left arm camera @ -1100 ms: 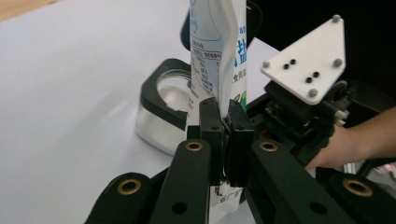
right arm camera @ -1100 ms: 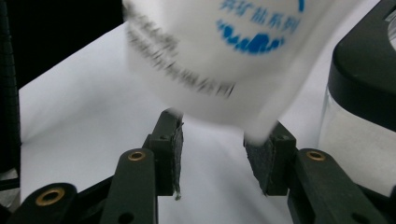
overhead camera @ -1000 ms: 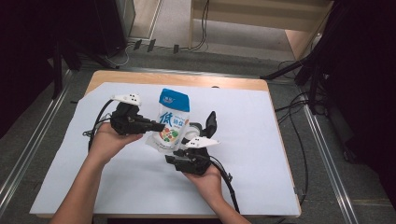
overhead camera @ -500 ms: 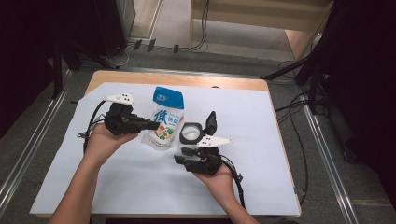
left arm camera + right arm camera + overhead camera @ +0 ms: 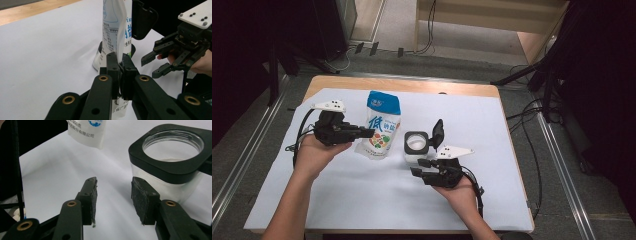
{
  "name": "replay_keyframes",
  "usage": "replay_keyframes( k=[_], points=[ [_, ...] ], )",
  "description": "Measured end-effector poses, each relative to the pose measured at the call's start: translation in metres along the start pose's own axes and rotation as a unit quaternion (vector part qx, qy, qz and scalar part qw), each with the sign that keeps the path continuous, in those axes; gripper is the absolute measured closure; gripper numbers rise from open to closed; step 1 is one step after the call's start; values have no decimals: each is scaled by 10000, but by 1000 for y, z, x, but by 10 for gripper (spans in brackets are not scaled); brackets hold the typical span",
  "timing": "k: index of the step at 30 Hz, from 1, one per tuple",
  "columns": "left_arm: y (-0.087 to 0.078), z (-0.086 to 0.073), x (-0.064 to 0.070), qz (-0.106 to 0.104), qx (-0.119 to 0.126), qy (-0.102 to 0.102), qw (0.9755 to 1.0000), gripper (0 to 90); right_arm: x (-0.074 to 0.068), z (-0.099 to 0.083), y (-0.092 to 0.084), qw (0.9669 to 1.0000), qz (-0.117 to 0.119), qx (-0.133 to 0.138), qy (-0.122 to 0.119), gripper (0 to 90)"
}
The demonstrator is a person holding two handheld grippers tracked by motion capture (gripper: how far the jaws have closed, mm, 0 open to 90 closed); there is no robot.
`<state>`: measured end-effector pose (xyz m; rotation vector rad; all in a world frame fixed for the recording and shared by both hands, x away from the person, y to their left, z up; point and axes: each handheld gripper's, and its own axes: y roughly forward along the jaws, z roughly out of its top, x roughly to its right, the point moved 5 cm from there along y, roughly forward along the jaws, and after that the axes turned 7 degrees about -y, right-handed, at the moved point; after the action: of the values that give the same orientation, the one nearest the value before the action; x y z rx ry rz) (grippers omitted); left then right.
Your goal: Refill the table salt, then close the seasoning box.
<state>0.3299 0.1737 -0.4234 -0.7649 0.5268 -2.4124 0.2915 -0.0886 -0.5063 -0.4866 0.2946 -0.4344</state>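
While clamped on the salt pouch's (image 5: 113, 30) side seam, left gripper (image 5: 120, 65) holding it upright beside the open-lidded jar (image 5: 416, 146); right gripper (image 5: 113, 195) now drawn back from jar, jaws apart, empty. Pouch shifted slightly left. Likely pouring comes next.

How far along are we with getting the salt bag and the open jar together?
Done: the jar stands with its flip lid open. In hand: the left claw is clamped on the edge of the salt bag, held beside the jar. The right claw is open and holds nothing, close to the jar. Left: the bag looks unopened, so opening and pouring remain.
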Motion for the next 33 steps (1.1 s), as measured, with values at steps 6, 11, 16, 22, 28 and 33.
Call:
replay_keyframes(
  k=[6, 11, 16, 22, 28, 33],
  points=[
    [-6, -3, -7, 123, 59, -61, 9999, 889, 7, 0, -5, 9999, 20, -23, 96, 571],
    [-10, -3, -14, 230, 143, -143, 9995, 889, 9, 1, -10, 9999, -34, 39, 119, 572],
    [-15, -1, -19, 263, 233, -212, 9992, 887, 14, 1, -15, 9998, -98, 55, 169, 572],
    [-18, -1, -31, 462, 299, -267, 9981, 888, 20, -1, -20, 9995, -190, 81, 234, 574],
    [-16, -3, -44, 680, 294, -309, 9968, 887, 26, -3, -27, 9991, -242, 104, 340, 573],
    [-13, -4, -53, 744, 323, -379, 9960, 888, 31, -4, -32, 9986, -238, 155, 438, 572]
  ],
)
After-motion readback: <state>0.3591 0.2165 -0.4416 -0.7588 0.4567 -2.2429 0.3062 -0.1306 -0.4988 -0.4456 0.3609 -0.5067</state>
